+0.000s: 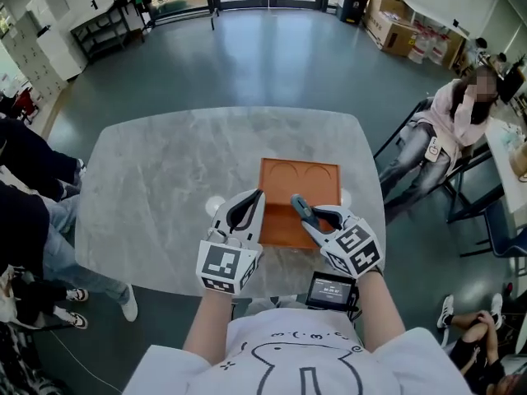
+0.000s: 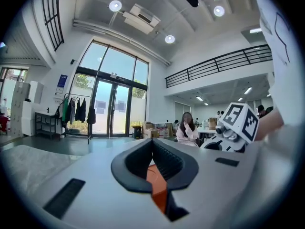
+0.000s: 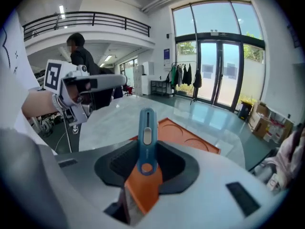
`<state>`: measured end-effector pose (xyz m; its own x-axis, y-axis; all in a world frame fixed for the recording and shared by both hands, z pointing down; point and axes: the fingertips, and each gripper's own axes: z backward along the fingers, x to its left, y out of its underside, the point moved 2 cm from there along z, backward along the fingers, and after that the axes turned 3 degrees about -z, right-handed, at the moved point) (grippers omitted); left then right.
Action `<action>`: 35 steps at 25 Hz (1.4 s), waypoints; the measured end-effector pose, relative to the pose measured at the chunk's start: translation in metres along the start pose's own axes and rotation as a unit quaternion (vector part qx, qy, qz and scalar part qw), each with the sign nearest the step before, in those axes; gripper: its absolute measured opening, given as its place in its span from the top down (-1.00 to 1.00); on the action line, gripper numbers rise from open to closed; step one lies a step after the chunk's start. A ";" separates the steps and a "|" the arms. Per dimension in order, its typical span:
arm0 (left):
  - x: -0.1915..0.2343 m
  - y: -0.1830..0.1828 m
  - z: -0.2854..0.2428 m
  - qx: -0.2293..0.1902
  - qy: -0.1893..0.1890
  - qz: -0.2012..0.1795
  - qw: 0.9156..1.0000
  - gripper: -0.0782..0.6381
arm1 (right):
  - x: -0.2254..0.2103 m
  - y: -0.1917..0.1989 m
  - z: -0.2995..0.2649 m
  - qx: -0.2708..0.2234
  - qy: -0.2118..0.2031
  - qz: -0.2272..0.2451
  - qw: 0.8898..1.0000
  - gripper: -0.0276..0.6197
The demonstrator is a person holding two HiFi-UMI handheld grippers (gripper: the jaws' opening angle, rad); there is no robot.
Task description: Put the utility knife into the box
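Note:
The orange box (image 1: 300, 179) lies flat on the grey marble table (image 1: 165, 188), with two round hollows at its far end. My right gripper (image 1: 319, 217) hovers over its near right corner, shut on a blue utility knife (image 1: 301, 209). In the right gripper view the utility knife (image 3: 147, 136) sticks out forward between the pads, pointing at the box (image 3: 190, 140). My left gripper (image 1: 246, 207) is over the box's near left edge with its jaw tips touching and nothing in them. A strip of the box (image 2: 155, 176) shows through the left gripper (image 2: 152, 142).
A person sits on a chair (image 1: 457, 118) just past the table's right edge. Legs and shoes of other people (image 1: 33, 220) crowd the left side. Two small white round things (image 1: 216, 206) lie on the table beside the box. Cardboard boxes (image 1: 395, 23) stand far back.

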<state>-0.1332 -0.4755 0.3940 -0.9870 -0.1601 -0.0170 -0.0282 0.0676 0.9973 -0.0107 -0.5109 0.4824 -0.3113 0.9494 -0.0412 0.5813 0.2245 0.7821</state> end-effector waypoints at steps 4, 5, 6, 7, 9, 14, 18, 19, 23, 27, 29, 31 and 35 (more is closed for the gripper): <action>0.005 0.008 0.003 0.008 -0.014 0.001 1.000 0.74 | -0.002 0.025 -0.023 0.055 -0.026 0.017 0.998 0.51; 0.006 0.009 0.003 0.009 -0.016 0.001 1.000 0.74 | -0.001 0.029 -0.028 0.065 -0.032 0.019 0.997 0.51; 0.008 0.010 0.004 0.010 -0.019 0.001 1.000 0.74 | 0.000 0.032 -0.032 0.073 -0.037 0.021 0.996 0.51; 0.009 0.010 0.004 0.012 -0.021 0.001 1.000 0.74 | 0.001 0.035 -0.036 0.082 -0.043 0.022 0.995 0.51; 0.010 0.011 0.005 0.016 -0.025 0.001 1.000 0.74 | 0.002 0.042 -0.043 0.103 -0.053 0.026 0.993 0.51; 0.011 0.012 0.006 0.019 -0.032 -0.002 0.999 0.74 | 0.001 0.064 -0.064 0.169 -0.066 0.044 0.982 0.51; 0.013 0.012 0.009 0.022 -0.042 -0.006 0.999 0.74 | -0.001 0.079 -0.078 0.210 -0.072 0.059 0.973 0.51; 0.013 0.012 0.009 0.023 -0.045 -0.006 0.999 0.74 | -0.002 0.082 -0.081 0.216 -0.074 0.061 0.972 0.51; 0.017 0.017 0.010 0.029 -0.059 -0.006 0.998 0.74 | -0.004 0.093 -0.091 0.234 -0.079 0.069 0.967 0.50; 0.026 0.018 0.016 0.032 -0.073 -0.003 0.997 0.74 | -0.001 0.093 -0.100 0.252 -0.085 0.097 0.959 0.50; 0.027 0.018 0.018 0.033 -0.077 -0.002 0.996 0.74 | -0.001 0.095 -0.103 0.259 -0.085 0.108 0.956 0.50; 0.027 0.021 0.020 0.034 -0.082 0.000 0.996 0.74 | -0.001 0.097 -0.105 0.262 -0.086 0.118 0.954 0.50; 0.030 0.022 0.024 0.036 -0.089 0.001 0.995 0.74 | -0.003 0.100 -0.111 0.264 -0.083 0.125 0.953 0.50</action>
<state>-0.1671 -0.4553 0.4138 -0.9993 0.0174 -0.0331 -0.0304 0.1385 0.9899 -0.0351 -0.5152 0.6293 -0.0158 0.9995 -0.0266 0.9329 0.0243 0.3594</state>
